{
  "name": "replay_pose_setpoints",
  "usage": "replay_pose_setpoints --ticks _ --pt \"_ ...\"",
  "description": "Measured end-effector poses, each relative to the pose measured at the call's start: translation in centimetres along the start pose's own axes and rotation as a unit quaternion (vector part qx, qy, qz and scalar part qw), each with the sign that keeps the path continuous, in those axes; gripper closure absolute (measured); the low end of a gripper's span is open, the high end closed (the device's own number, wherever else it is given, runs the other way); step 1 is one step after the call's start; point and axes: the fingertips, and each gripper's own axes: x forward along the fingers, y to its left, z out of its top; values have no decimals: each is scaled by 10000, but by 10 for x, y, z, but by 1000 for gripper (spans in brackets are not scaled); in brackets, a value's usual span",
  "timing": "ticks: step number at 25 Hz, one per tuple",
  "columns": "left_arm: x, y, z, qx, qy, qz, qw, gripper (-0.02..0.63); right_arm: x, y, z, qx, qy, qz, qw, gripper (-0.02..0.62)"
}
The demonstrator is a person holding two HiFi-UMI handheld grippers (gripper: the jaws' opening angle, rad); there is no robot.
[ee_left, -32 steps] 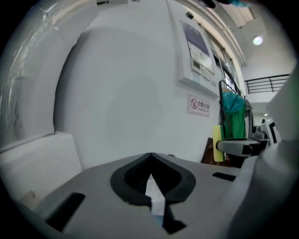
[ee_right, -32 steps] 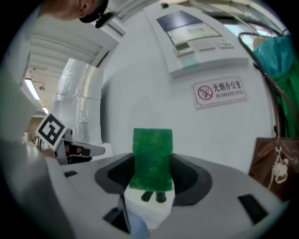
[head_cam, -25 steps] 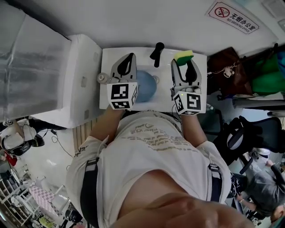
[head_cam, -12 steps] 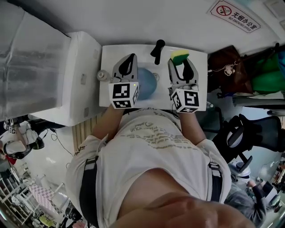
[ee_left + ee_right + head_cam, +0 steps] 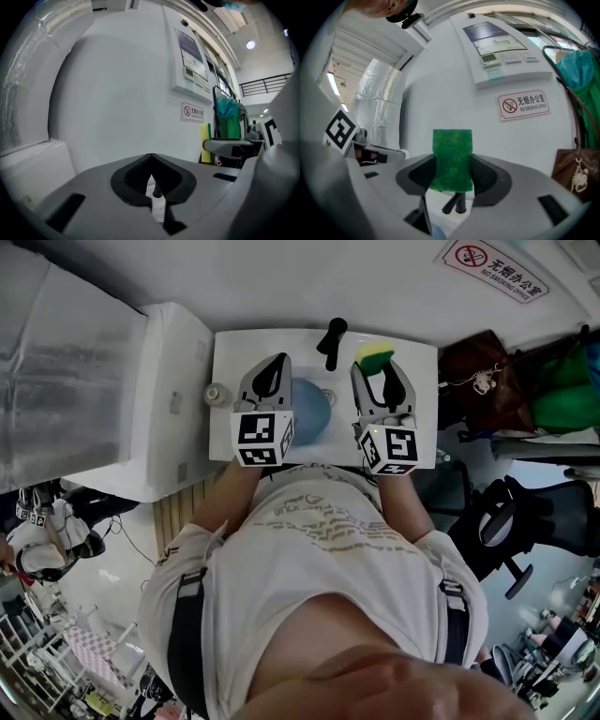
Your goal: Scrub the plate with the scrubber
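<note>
Green scrubber (image 5: 451, 157) is sitting clamped between the jaws of my right gripper (image 5: 452, 176), apart from the blue plate (image 5: 314, 413) lying in the sink (image 5: 225, 357); my left gripper (image 5: 151, 164) is hovering closed on nothing, so I am judging all the scrubbing as not yet done

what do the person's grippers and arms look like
Both the left gripper and right gripper have grey tapering bodies with black ribbed inner faces, and each carries a white cube printed with black square markers. The person wears a pale short-sleeved t-shirt and dark straps; no cables show.
</note>
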Motion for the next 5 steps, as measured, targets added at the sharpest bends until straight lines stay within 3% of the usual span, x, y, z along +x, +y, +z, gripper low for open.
replay_pose_setpoints --ticks 5 --pt "-1 0 -5 -20 66 16 10000 586 -1 0 -3 11 32 14 10000 364"
